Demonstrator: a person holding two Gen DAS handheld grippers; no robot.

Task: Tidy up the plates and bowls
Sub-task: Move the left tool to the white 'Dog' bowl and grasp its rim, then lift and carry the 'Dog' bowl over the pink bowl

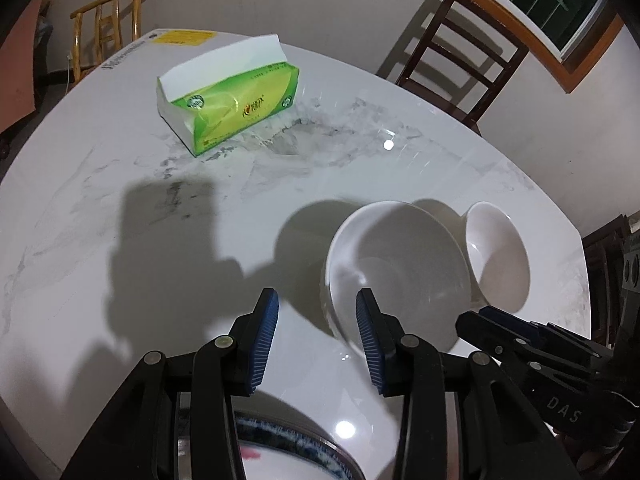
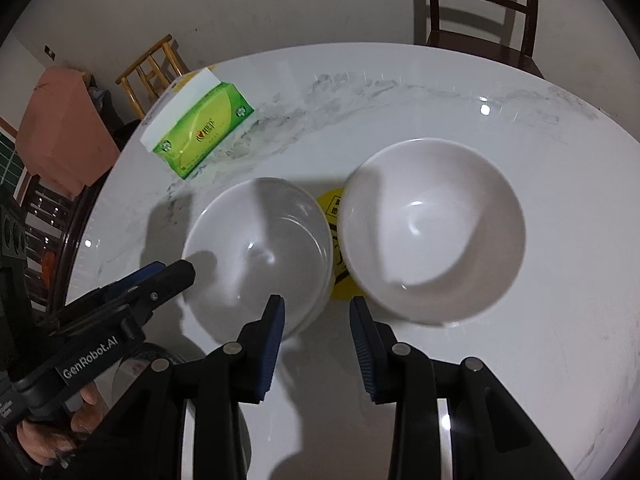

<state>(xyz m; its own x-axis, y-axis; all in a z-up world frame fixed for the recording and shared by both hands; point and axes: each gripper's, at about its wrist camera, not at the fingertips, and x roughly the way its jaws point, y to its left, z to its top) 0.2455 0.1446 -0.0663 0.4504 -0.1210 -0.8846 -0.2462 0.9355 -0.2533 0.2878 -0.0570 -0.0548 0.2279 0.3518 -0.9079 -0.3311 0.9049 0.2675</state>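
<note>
Two white bowls stand side by side on the marble table (image 1: 120,208). The left bowl (image 1: 400,272) (image 2: 260,256) shows layered edges at its right side, as if nested in another. The right bowl (image 1: 500,256) (image 2: 432,228) stands apart from it. My left gripper (image 1: 318,316) (image 2: 176,270) is open at the left bowl's near-left rim; its right finger overlaps the rim and the pads press on nothing. My right gripper (image 2: 318,308) (image 1: 472,318) is open above the gap between the bowls, with only table between its fingers.
A green tissue box (image 1: 228,100) (image 2: 200,132) lies farther back on the table. A yellow sticker (image 2: 340,276) shows between the bowls. A plate with a blue-patterned rim (image 1: 288,432) sits under my left gripper. Chairs (image 1: 452,56) stand around the table.
</note>
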